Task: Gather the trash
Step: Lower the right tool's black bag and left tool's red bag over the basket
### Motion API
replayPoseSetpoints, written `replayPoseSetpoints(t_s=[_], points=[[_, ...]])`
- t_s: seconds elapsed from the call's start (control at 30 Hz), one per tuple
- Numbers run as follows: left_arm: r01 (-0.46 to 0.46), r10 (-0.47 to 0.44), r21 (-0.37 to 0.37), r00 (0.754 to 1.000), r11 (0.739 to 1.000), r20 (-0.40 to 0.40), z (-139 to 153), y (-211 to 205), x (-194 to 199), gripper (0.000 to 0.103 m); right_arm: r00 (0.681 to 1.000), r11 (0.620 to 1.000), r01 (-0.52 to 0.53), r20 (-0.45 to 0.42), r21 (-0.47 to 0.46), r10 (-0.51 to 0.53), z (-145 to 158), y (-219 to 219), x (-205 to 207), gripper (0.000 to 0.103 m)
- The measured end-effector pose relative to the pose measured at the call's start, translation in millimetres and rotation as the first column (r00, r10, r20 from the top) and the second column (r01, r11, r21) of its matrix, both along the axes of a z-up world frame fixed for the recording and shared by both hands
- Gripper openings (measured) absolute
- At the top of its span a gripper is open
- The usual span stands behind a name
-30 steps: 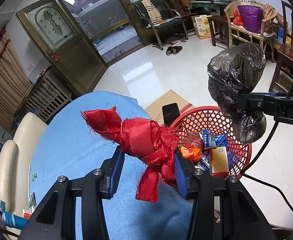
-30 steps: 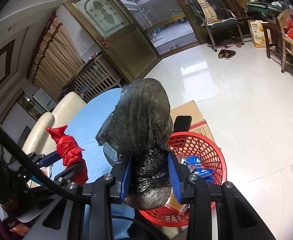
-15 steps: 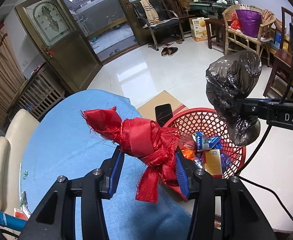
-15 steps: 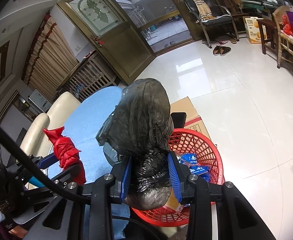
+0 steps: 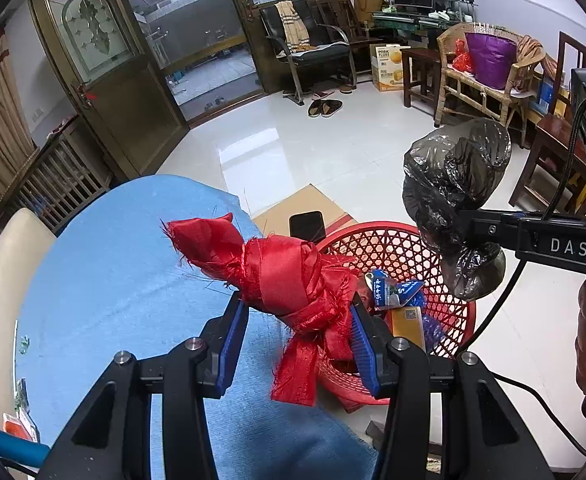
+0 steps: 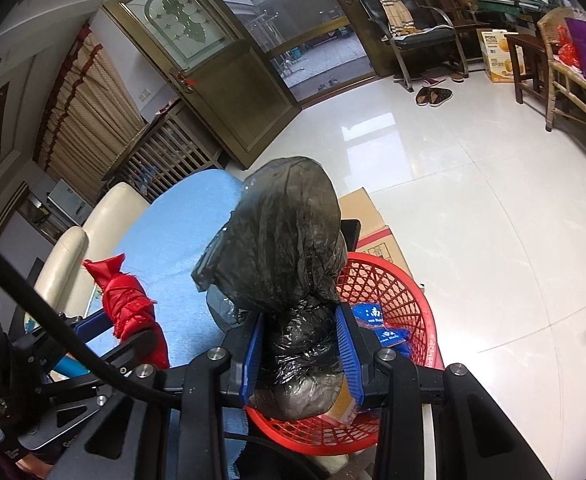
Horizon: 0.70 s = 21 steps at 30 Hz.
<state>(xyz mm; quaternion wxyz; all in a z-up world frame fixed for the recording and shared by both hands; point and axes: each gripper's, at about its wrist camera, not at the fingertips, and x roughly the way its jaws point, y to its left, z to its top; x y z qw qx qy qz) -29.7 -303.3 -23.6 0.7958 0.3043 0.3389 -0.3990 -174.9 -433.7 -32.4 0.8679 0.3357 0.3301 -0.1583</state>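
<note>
Crinkled black bag (image 6: 289,280), frayed red cloth (image 5: 285,280)

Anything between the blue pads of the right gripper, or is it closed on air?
The right gripper is shut on a crumpled black plastic bag, held above the red mesh basket. The right wrist view shows it best.
</note>
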Motion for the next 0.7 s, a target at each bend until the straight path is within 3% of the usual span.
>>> replayPoseSetpoints(t_s=[0.7], points=[[-0.016,0.016,0.016,0.999,1.000,-0.029,-13,-2,5,0.051,1.000,1.000,-0.008,-0.026,0.020,0.009,-12,-2,8,0.039]])
